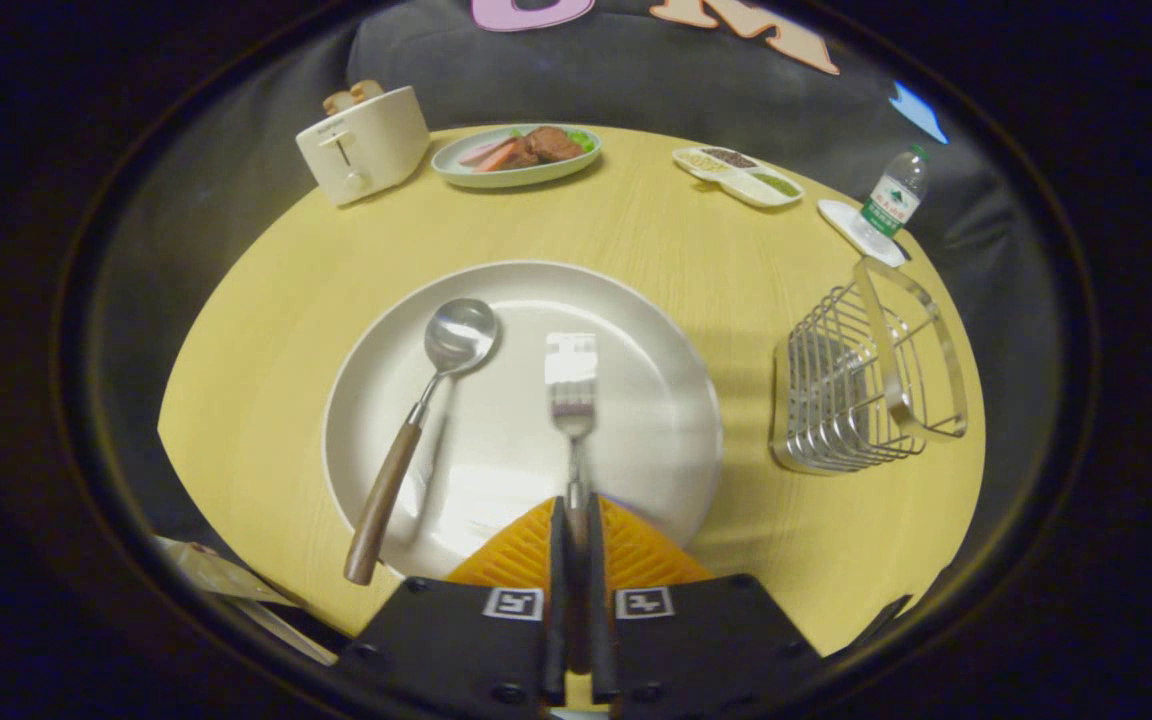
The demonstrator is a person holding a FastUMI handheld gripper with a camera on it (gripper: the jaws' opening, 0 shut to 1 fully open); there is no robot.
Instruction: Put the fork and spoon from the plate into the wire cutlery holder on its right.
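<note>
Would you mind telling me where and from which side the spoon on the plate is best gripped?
Grip the spoon on its wooden handle, from above, fingers across its width. It lies flat on the plate, handle end over the near rim. The gripper is shut on the fork.

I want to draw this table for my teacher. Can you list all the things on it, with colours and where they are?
plate: 1, white, just ahead of the claw
spoon: 1, silver with brown handle, on the plate
fork: 1, silver, over the plate, handle in the claw
wire cutlery holder: 1, silver, right of the plate
toaster: 1, cream, far side
food dish: 1, pale green, beside the toaster
divided tray: 1, white, far side
bottle: 1, clear, beyond the holder
table: 1, yellow
claw: 1, shut on the fork's handle
</note>
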